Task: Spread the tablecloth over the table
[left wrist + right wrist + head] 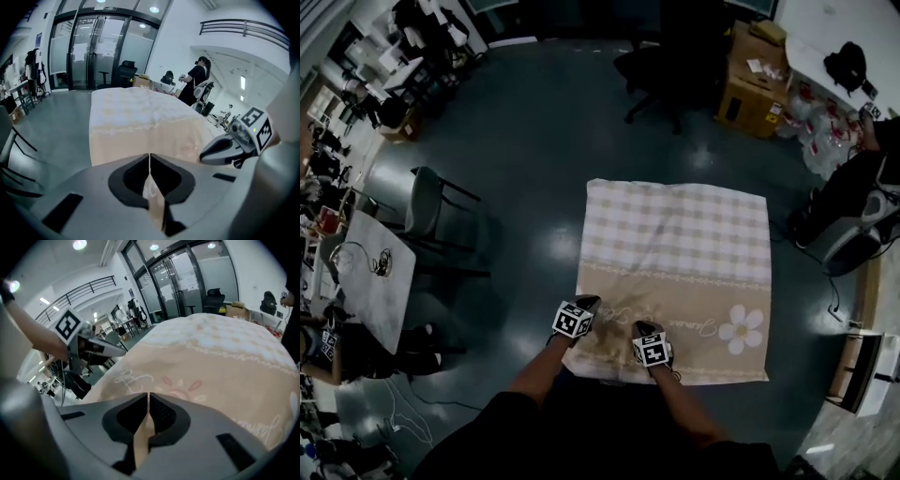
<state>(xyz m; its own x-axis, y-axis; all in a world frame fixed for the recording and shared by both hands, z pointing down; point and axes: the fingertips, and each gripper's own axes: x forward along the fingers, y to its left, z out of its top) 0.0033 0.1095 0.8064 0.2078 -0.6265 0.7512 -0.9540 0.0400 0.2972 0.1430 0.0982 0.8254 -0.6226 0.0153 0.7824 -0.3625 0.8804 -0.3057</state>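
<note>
Across the small table, which it hides completely, the tablecloth [675,244] lies nearly flat; soft and light, I'd judge, and best taken by its near hem. Both the left gripper [584,305] and the right gripper [643,330] are pinched closed on that hem, close together. Around it are a glossy dark floor [525,141], an office chair [661,66] and cardboard boxes [750,94].

A beige tablecloth [675,253] lies spread out flat and nearly smooth, its far half checked in white, its near half plain tan with a white daisy [741,329] and looping script [698,326] near the edge.
</note>
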